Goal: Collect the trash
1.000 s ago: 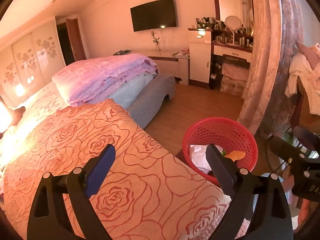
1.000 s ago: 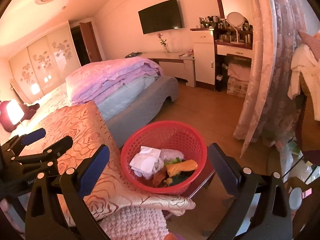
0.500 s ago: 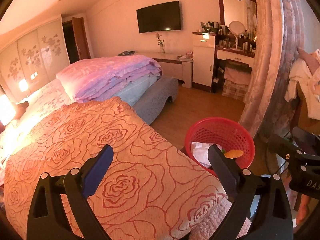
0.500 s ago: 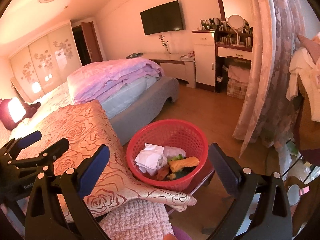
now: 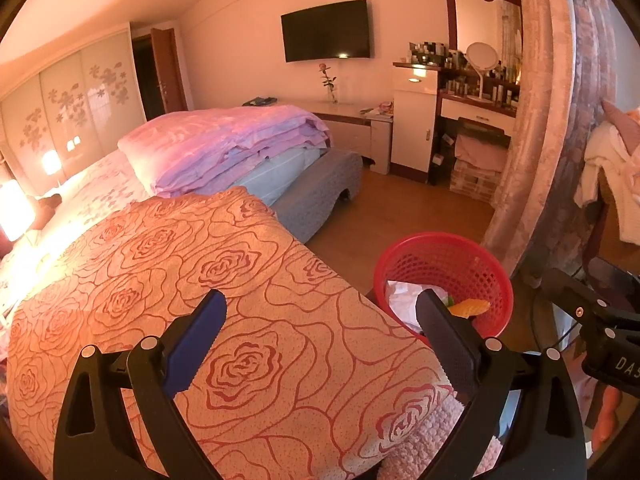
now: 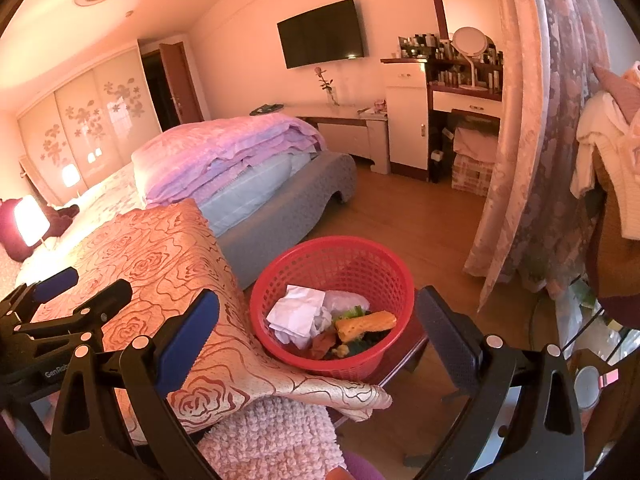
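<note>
A red mesh basket [image 6: 336,264] stands on a dark wooden stool beside the bed; it holds crumpled white paper [image 6: 298,312], an orange wrapper [image 6: 366,322] and other scraps. My right gripper [image 6: 318,312] hangs open just above and in front of it, nothing between its fingers. My left gripper [image 5: 320,312] is open over the rose-patterned orange bedspread [image 5: 180,264], with the basket [image 5: 452,264] to its right. The left gripper also shows at the left edge of the right wrist view [image 6: 60,300].
A pink knitted cloth [image 6: 272,436] lies under the bedspread's corner. Folded pink quilts [image 5: 228,144] sit on the grey bed frame. Wooden floor [image 6: 420,216], a floral curtain [image 6: 532,140], a dressing table [image 5: 476,108] and clothes on a chair [image 6: 612,160] lie to the right.
Both views have drifted slightly back and up, so more of the bedspread and basket show. Both grippers stay open and hold nothing.
</note>
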`<action>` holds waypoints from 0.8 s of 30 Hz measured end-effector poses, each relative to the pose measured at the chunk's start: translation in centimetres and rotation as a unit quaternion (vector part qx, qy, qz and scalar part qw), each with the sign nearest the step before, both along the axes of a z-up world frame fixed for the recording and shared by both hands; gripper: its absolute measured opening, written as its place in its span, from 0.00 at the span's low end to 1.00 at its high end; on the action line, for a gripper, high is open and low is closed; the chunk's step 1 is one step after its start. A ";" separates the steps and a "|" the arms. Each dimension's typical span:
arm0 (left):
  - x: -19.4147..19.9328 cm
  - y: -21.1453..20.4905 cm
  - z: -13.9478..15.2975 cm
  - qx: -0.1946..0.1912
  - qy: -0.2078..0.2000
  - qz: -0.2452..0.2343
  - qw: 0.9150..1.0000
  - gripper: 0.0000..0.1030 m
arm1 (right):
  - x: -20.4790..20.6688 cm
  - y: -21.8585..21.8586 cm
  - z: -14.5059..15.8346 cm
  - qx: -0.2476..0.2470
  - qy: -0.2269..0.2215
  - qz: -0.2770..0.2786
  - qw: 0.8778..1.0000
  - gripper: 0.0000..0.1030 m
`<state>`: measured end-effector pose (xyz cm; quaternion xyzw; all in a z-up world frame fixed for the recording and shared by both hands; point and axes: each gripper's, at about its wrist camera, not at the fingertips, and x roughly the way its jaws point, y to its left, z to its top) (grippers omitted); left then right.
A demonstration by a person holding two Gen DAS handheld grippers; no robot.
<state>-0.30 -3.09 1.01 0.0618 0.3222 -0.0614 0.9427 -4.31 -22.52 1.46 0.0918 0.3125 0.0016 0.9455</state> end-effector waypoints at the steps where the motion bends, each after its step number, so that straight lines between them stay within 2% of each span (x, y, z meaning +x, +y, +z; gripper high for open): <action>1: 0.0 0.0 0.0 0.000 0.000 0.000 1.000 0.89 | 0.0 0.0 0.0 0.000 0.000 0.000 1.000 0.93; 24: -0.2 0.0 -0.6 0.000 0.003 0.000 1.000 0.89 | 0.1 -0.3 -0.5 0.001 0.008 0.001 1.000 0.93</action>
